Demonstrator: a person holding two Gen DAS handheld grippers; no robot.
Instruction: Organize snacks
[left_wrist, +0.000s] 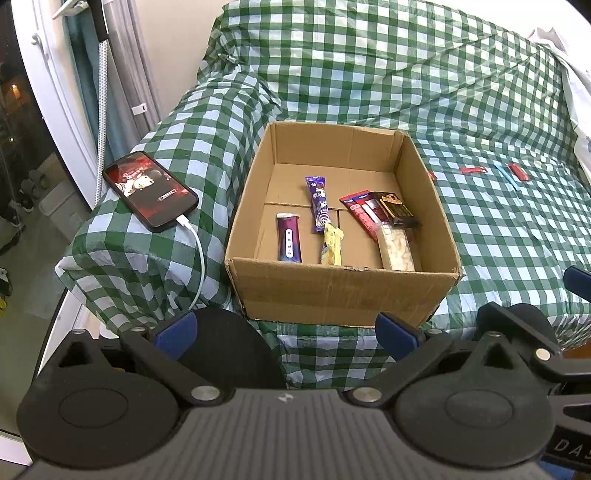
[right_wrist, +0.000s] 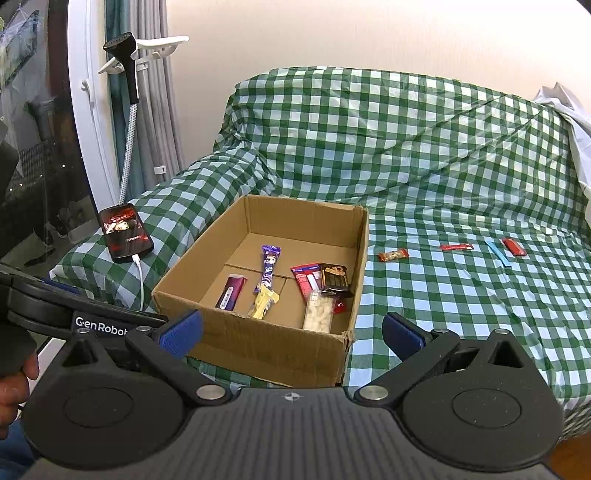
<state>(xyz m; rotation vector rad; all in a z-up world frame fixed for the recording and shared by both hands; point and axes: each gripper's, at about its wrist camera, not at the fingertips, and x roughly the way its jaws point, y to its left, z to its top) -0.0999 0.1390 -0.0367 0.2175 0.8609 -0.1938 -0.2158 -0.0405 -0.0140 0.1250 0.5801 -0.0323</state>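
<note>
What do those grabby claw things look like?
Both are black plastic. The left gripper and right gripper each have two blue fingers on black hinged links with silver pins, above two round discs and a ribbed grey plate. White "GenRobot" lettering marks the left one's side, seen from the right camera.

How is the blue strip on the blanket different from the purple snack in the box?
The blue strip is pale, thin and plain; the purple snack is darker, wider and printed. The strip lies loose on the checked blanket; the purple one lies inside the box, among other snacks. Both lie flat.
</note>
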